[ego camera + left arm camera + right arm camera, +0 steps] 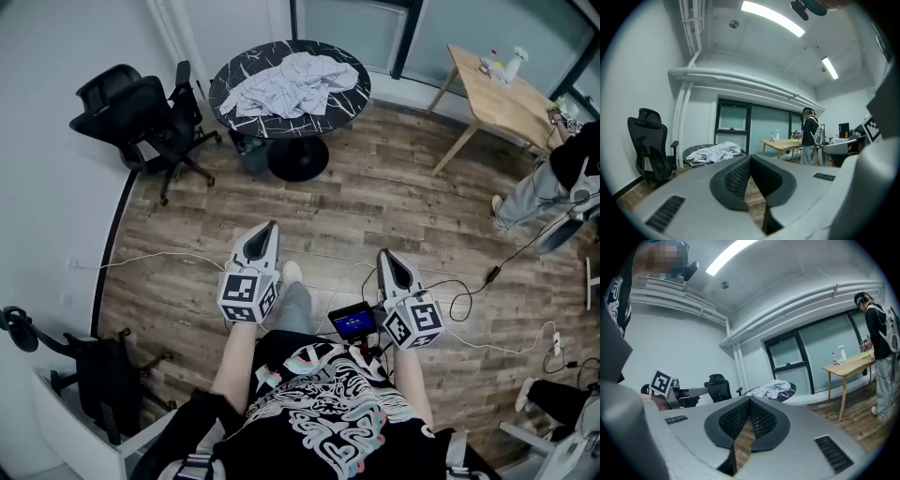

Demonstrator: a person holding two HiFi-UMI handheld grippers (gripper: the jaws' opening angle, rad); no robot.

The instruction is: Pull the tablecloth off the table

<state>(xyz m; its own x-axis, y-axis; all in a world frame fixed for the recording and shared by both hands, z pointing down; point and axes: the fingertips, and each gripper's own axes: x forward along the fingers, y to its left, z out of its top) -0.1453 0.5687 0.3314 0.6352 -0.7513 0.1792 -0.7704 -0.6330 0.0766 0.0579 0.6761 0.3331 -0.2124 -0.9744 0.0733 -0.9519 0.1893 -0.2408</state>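
Note:
A crumpled pale grey tablecloth (289, 82) lies on a round black marble-patterned table (351, 97) at the far side of the room. The same tablecloth (714, 152) shows small and distant in the left gripper view, and as a heap (772, 389) in the right gripper view. My left gripper (273, 226) and right gripper (382, 253) are held side by side over the wooden floor, well short of the table. Both point toward it with jaws shut and nothing between them.
A black office chair (141, 114) stands left of the table. A wooden table (502, 101) with bottles is at the back right, and a person (553, 183) stands beside it. Cables (478, 286) trail over the floor on the right. A dark chair (84, 370) stands near left.

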